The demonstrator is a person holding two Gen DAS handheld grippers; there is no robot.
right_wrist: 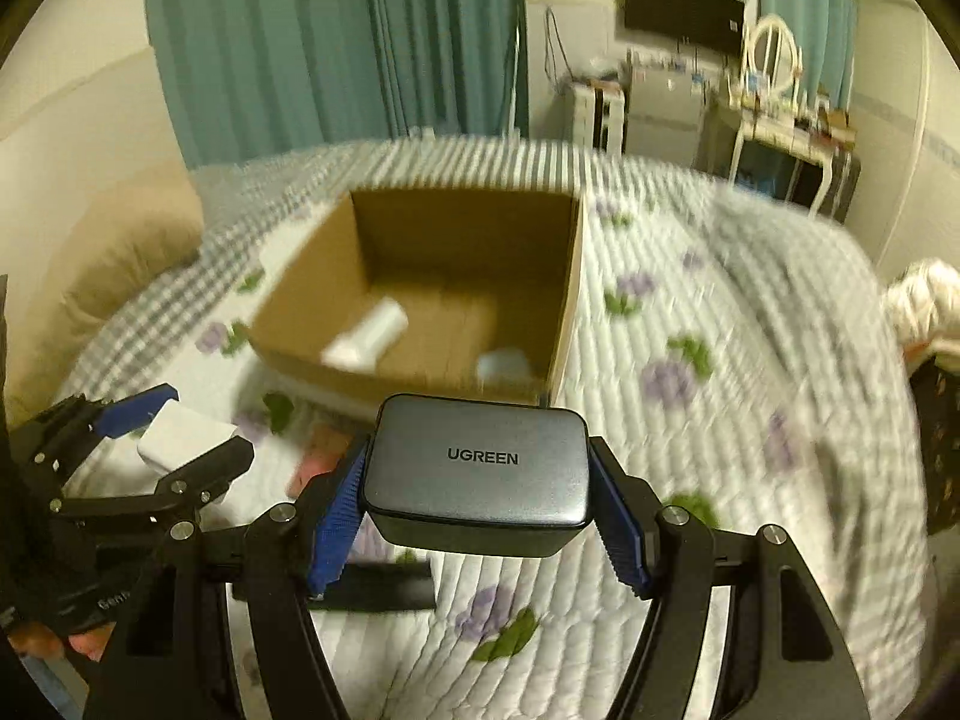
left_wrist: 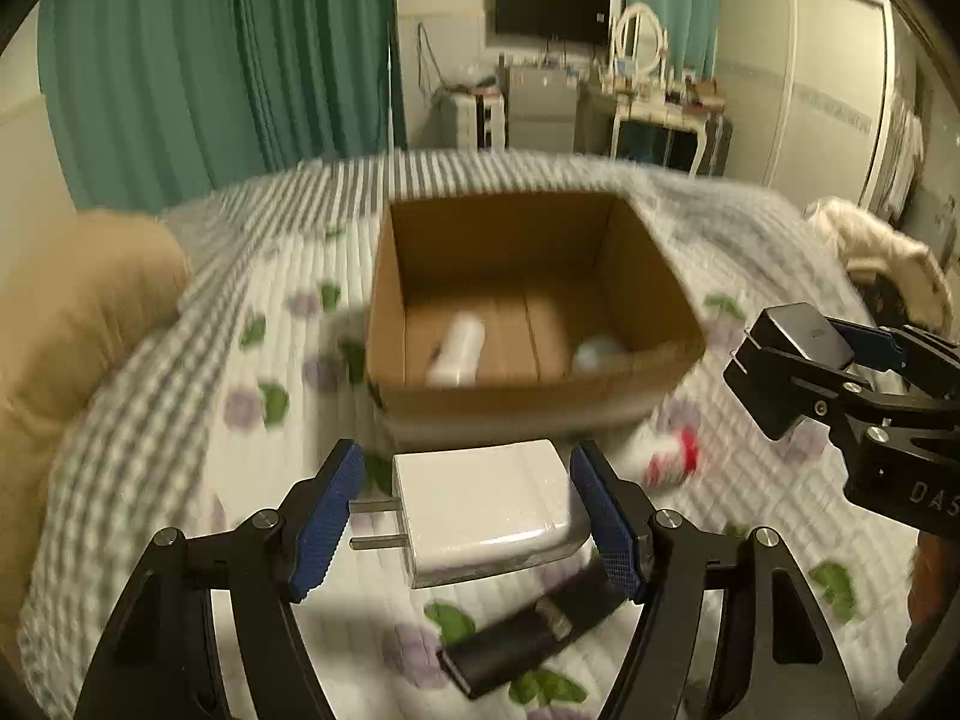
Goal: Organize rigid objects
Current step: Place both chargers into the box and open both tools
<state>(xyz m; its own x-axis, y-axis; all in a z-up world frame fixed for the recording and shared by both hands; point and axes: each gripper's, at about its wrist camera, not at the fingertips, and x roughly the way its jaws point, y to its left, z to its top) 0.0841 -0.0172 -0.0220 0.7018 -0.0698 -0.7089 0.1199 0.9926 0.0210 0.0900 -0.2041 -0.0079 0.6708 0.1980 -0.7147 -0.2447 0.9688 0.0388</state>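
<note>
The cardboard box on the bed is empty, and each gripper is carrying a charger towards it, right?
Not empty. The left wrist view shows the cardboard box already holding a white cylinder and a pale round item. The rest stands: left gripper holds a white charger, right gripper a grey charger.

— What carries everything?
— A bed (left_wrist: 750, 252) with a floral quilt.
— What lies on it?
— A cardboard box (left_wrist: 528, 402) mid-bed, a red-and-white bottle (left_wrist: 675, 459) beside it, a black stick (left_wrist: 510, 648) nearer, a tan pillow (left_wrist: 78, 324) at its left edge.
</note>
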